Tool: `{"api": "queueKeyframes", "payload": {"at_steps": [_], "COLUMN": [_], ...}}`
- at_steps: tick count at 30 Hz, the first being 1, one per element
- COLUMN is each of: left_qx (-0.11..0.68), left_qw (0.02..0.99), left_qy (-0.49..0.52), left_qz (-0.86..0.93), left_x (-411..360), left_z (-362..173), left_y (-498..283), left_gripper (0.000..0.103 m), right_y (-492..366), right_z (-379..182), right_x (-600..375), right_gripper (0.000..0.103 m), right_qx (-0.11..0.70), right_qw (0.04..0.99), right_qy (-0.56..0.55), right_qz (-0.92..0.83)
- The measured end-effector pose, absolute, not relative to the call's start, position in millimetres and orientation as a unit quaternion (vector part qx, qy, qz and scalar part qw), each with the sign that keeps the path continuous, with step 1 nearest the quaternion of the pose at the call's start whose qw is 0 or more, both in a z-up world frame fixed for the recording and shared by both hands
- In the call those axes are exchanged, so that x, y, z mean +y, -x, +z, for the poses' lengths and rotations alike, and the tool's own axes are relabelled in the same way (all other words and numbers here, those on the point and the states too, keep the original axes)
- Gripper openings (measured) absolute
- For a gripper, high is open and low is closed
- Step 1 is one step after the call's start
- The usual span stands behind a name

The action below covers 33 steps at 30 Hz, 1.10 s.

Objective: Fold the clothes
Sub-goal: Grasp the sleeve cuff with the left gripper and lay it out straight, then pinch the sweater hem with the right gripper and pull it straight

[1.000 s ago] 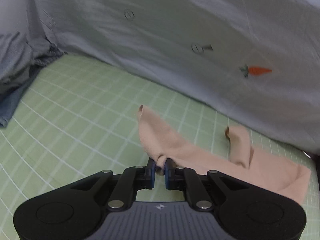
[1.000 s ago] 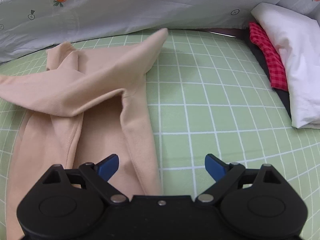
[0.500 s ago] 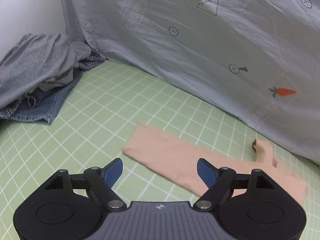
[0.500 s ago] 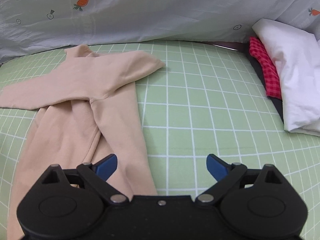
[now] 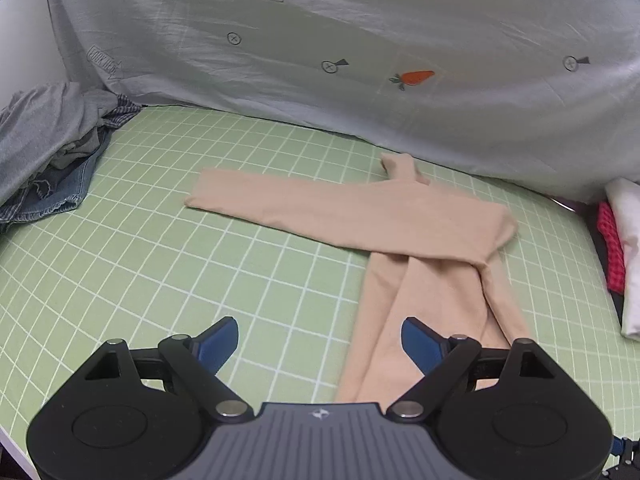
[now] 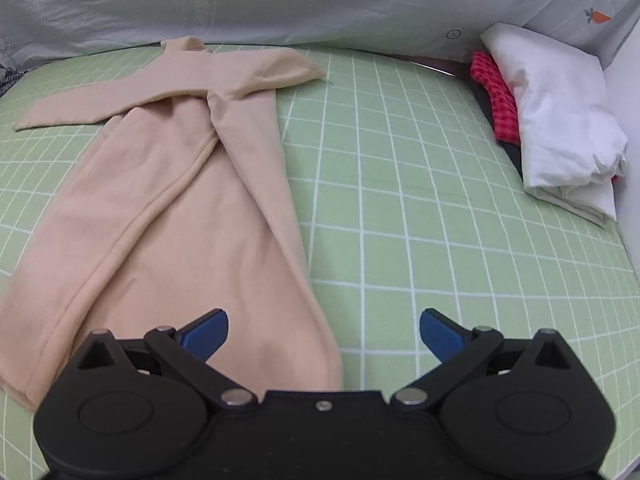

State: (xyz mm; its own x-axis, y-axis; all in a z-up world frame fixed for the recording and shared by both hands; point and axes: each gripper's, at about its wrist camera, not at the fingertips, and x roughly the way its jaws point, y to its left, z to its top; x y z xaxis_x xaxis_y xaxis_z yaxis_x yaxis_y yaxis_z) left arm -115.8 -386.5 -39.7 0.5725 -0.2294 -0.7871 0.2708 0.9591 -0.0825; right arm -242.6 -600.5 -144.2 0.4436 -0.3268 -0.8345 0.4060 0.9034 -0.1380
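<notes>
Released sleeve (image 5: 304, 204) now flat on green grid mat (image 5: 160, 248); both grippers' fingers wide, perhaps hovering.

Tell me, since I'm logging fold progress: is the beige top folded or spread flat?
Partly folded: the beige top has both sleeves crossed over its chest, its body not yet folded up.

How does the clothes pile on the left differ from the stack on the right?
The left pile is crumpled grey fabric and denim, heaped loosely. The right stack is folded, a white piece on top of red check. Both sit at the edges of the green mat, apart from the beige top. Both grippers are open.
</notes>
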Motion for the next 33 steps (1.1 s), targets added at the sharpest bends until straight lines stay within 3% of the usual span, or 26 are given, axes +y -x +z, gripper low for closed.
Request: {"api": "queueKeyframes", "payload": {"at_steps": [2,8,12,14,18,22,33], "left_qx": [0.441,0.449,0.447,0.447,0.45,0.444,0.432], "left_qw": [0.885,0.882,0.884,0.885,0.884,0.886,0.886], "left_qy": [-0.034,-0.045,-0.045,-0.042,-0.028,-0.029,-0.044], "left_qz": [-0.147,-0.138,-0.128,-0.124,-0.119,-0.131,-0.164], "left_x": [-386.8,-381.6,-375.1,-370.9,-360.7,-347.6,-292.1], "left_z": [-38.5,-39.8,-40.4,-41.0,-42.5,-39.9,-33.6], "left_y": [133.6,170.5,190.6,197.3,197.6,192.8,150.8], "left_gripper": [0.089,0.089,0.089,0.089,0.089,0.089,0.089], "right_y": [249.4,267.7,271.0,272.4,276.0,278.8,245.9], "right_z": [-146.8,-154.6,-156.8,-156.6,-151.0,-136.0,-107.3], "right_x": [-601.5,-605.3,-608.7,-608.2,-601.9,-594.6,-504.9], "right_gripper": [0.098,0.054,0.042,0.026,0.007,0.006,0.006], "right_qx": [0.482,0.483,0.479,0.473,0.468,0.439,0.398], "right_qw": [0.849,0.849,0.854,0.86,0.866,0.877,0.904], "right_qy": [-0.047,-0.066,-0.091,-0.097,-0.091,-0.135,-0.101], "right_qz": [-0.213,-0.204,-0.182,-0.165,-0.151,-0.139,-0.119]}}
